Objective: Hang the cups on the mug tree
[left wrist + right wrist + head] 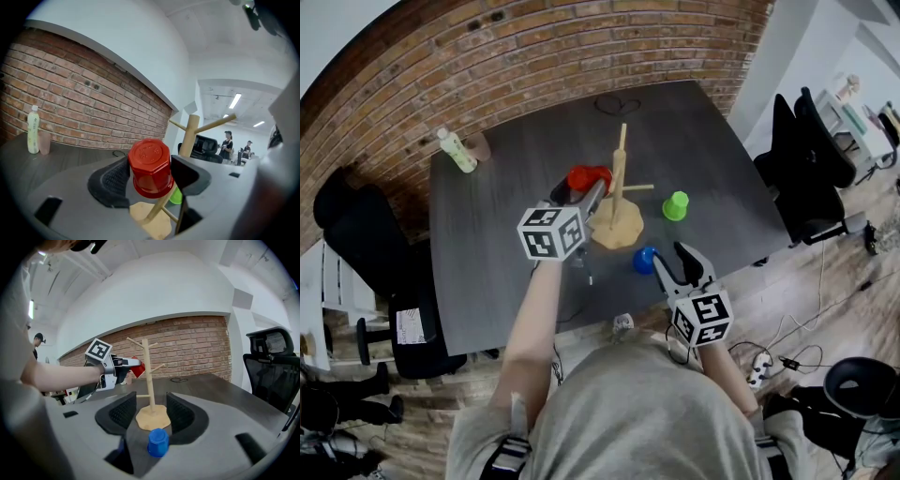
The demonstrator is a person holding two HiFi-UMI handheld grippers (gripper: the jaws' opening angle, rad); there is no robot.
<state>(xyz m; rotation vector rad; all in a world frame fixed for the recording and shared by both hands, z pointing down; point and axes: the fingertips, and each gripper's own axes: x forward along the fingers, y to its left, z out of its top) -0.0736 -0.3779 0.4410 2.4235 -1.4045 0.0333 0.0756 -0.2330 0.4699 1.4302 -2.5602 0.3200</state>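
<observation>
Three cups, one mug tree point(619, 202).
Seemingly the left gripper point(151, 172) pinches the red cup point(150, 166); right gripper point(151, 411) spread behind blue cup point(158, 442); green cup point(676, 205) beyond.

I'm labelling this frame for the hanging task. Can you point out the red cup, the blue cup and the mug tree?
red cup point(150, 171), left gripper view, on its side wall.
blue cup point(158, 443), right gripper view, on its side wall.
mug tree point(619, 178), head view, on its upright post.

Surface finishes in front of you.
Your red cup point(150, 166) is glossy plastic; the mug tree point(620, 176) pale, matt wood; the table point(487, 244) dark, matt.
</observation>
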